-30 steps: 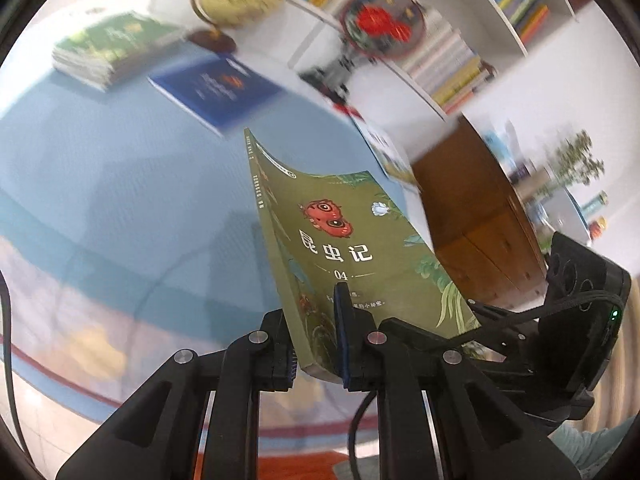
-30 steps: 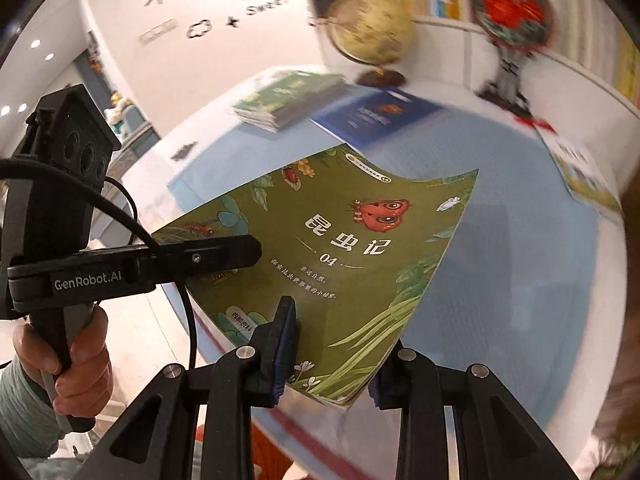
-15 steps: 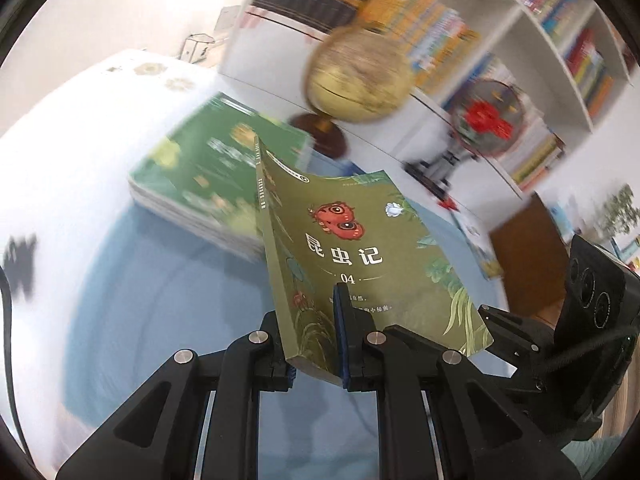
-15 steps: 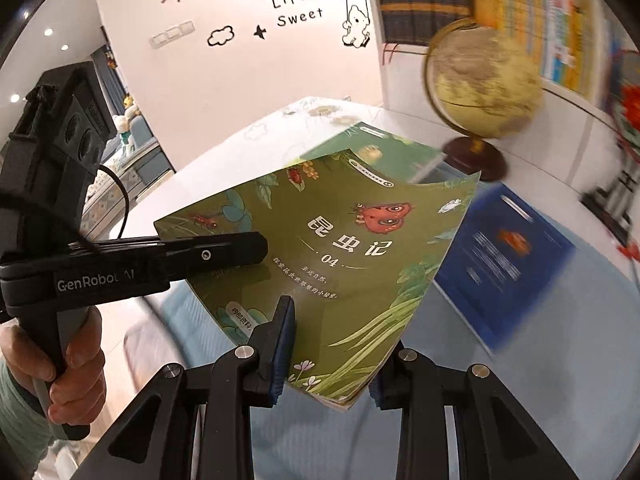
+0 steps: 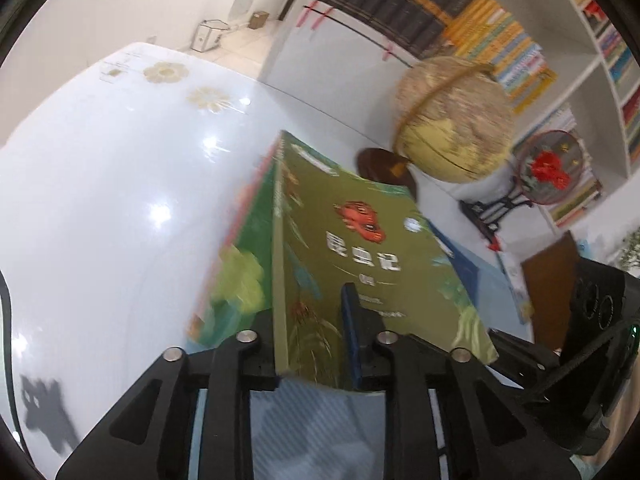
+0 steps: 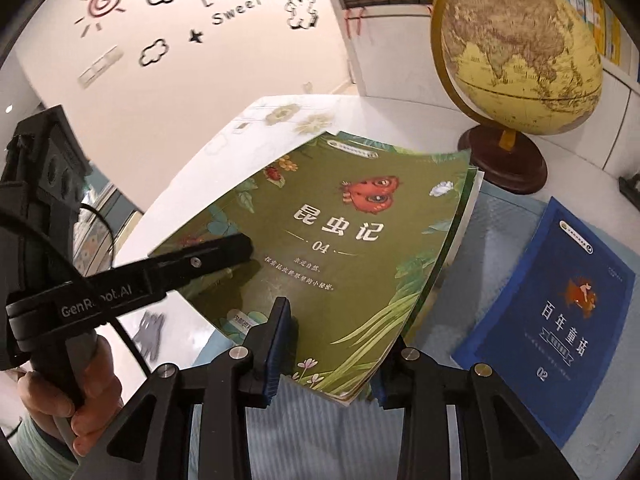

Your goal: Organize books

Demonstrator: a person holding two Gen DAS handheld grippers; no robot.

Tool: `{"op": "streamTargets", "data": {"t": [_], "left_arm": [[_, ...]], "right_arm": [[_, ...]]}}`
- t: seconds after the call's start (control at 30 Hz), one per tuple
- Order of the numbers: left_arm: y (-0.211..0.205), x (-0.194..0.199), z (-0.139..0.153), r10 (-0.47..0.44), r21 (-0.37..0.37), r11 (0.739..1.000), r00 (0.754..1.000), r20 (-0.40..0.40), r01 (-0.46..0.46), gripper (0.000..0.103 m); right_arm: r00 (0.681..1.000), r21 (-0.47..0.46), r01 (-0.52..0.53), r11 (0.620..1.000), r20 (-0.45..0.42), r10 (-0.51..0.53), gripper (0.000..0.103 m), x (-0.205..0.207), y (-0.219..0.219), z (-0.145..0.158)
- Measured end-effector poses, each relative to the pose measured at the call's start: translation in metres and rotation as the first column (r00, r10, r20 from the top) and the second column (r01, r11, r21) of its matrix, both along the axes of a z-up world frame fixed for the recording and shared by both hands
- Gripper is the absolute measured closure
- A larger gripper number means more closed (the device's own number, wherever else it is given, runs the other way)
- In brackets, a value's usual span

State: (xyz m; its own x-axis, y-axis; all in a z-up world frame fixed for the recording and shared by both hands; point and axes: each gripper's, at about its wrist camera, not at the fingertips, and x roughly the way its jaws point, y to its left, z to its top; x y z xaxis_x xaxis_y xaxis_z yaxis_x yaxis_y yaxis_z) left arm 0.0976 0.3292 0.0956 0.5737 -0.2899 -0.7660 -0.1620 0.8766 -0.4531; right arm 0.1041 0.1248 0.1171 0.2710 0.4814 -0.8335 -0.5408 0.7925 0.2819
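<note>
An olive-green book [image 5: 360, 248] with a red insect on its cover lies slightly curved on top of a stack of green books [image 5: 236, 276] beside the globe. My left gripper [image 5: 310, 320] straddles its spine corner and its jaws are opening. In the right wrist view the left finger [image 6: 216, 254] hovers above the cover [image 6: 340, 240] and casts a shadow on it. My right gripper [image 6: 332, 344] holds the book's near edge, blue pad on top and the other finger beneath, with its jaws starting to open. A blue book [image 6: 560, 308] lies flat on the right.
A globe [image 6: 516, 48] on a dark wooden base stands just behind the stack. A small red fan [image 5: 548, 168] and full bookshelves [image 5: 600, 40] are at the back right. The glossy white table [image 5: 100, 180] stretches left. A person's hand [image 6: 68, 400] grips the left handle.
Both grippers carried the green book from over the blue mat to the stack by the globe and lowered it there. The left jaws have widened, and the book lies flatter.
</note>
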Motion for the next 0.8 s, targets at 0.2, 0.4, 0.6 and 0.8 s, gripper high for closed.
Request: {"op": "streamTargets", "data": {"t": [0.2, 0.4, 0.6, 0.8], "left_arm": [[0.017, 0.003, -0.003, 0.057, 0.081, 0.995, 0.998, -0.023, -0.055, 0.077], [0.002, -0.014, 0.010, 0.083, 0.136, 0.987, 0.996, 0.017, -0.085, 0.077], [-0.098, -0.002, 0.013, -0.092, 0.131, 0.987, 0.996, 0.014, 0.089, 0.076], [-0.225, 0.023, -0.017, -0.239, 0.177, 0.951, 0.966, -0.099, 0.253, 0.074]], "right_arm": [[0.995, -0.027, 0.004, 1.000, -0.103, -0.007, 0.051, 0.005, 0.003, -0.026], [0.990, -0.031, -0.105, 0.994, -0.095, 0.102, 0.045, -0.029, -0.017, -0.023], [0.983, -0.042, -0.042, 0.998, -0.182, 0.033, 0.045, -0.059, -0.123, -0.038], [0.981, -0.076, 0.051, 0.996, -0.186, -0.064, 0.045, -0.055, -0.232, -0.042]]}}
